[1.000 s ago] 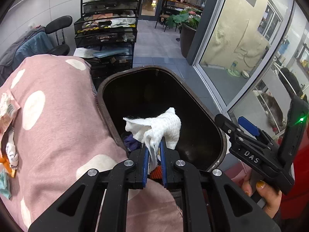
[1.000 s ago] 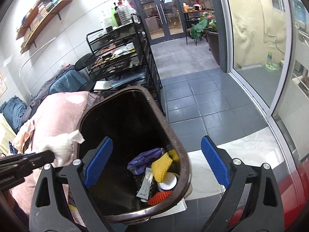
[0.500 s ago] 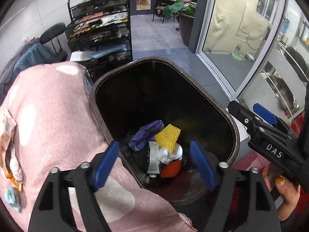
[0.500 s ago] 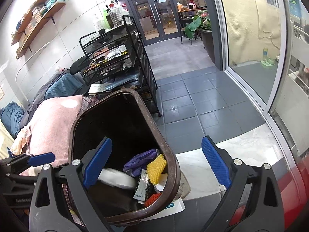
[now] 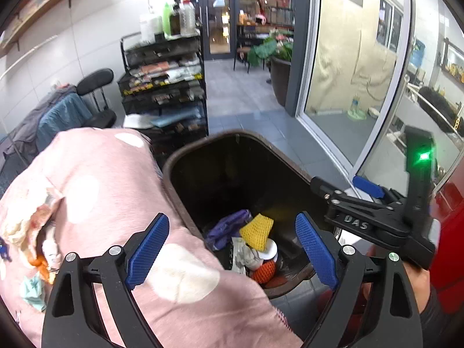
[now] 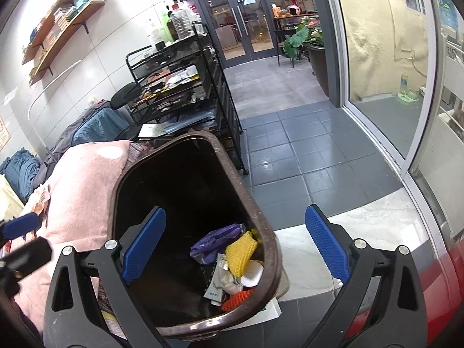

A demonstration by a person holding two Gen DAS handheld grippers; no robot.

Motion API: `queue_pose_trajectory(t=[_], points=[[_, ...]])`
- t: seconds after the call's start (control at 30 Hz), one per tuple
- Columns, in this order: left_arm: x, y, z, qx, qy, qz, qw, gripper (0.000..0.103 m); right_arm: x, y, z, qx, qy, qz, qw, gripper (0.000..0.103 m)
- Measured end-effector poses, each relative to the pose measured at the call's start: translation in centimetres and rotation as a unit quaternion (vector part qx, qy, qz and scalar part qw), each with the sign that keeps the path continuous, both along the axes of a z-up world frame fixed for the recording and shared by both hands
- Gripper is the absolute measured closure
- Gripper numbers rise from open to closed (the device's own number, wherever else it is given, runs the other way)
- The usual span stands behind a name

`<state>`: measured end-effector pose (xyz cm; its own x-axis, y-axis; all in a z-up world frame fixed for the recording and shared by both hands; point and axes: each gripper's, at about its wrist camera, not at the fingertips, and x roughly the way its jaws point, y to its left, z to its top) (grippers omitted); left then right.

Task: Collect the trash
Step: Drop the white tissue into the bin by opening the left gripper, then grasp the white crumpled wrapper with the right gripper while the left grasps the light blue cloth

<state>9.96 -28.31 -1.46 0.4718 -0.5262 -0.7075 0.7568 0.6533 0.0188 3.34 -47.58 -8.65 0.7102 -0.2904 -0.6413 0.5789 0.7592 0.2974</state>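
Observation:
A dark brown trash bin [image 5: 185, 156] [image 6: 261, 220] stands beside a pink polka-dot cloth [image 5: 110, 191]. It holds a purple wrapper [image 5: 226, 226], yellow foam net [image 5: 256, 230] [image 6: 240, 252], orange net [image 5: 262, 271] and white scraps. My left gripper [image 5: 232, 249] is open and empty, above the bin's near edge. My right gripper [image 6: 235, 246] is open and empty over the bin; it also shows in the left wrist view [image 5: 365, 214]. Loose wrappers [image 5: 32, 232] lie on the cloth at the left.
A black wire shelf cart [image 5: 165, 87] [image 6: 179, 87] stands behind the bin. An office chair [image 5: 95, 101] with clothes is at the left. Glass doors [image 5: 348, 72] and grey floor tiles [image 6: 290, 156] are at the right. A potted plant [image 5: 275, 58] stands by the doorway.
My left gripper opened and let the white tissue fall into the bin. It has since lifted and pulled back a little. The right gripper stayed open over the bin.

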Motion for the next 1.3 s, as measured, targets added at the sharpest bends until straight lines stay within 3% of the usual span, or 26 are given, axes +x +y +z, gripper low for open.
queue_pose_trajectory(t=[0.23, 0.37, 0.6, 0.9, 1.13, 1.3], points=[[-0.4, 3.8, 1.6, -0.039, -0.011, 0.028, 0.9988, 0.012, 0.8, 2.1, 0.8, -0.007, -0.010, 0.031, 0.999, 0.008], [-0.4, 5.9, 1.6, -0.030, -0.034, 0.054, 0.9975, 0.011, 1.6, 3.9, 1.6, -0.015, -0.016, 0.058, 0.998, 0.008], [0.6, 10.5, 0.7, -0.028, -0.015, 0.096, 0.9949, 0.009, 3.0, 7.4, 3.0, -0.026, -0.024, 0.106, 0.994, 0.007], [2.6, 17.9, -0.9, 0.000, -0.007, 0.173, 0.9849, 0.009, 5.8, 12.3, 4.4, -0.038, -0.029, 0.186, 0.981, 0.007], [6.8, 23.5, -2.0, 0.042, 0.006, 0.237, 0.9707, 0.009, 8.5, 16.6, 5.5, -0.035, -0.027, 0.267, 0.963, 0.007], [9.8, 25.5, -3.3, 0.084, 0.017, 0.254, 0.9635, 0.009, 10.9, 20.1, 5.7, -0.030, -0.016, 0.324, 0.945, 0.007]])
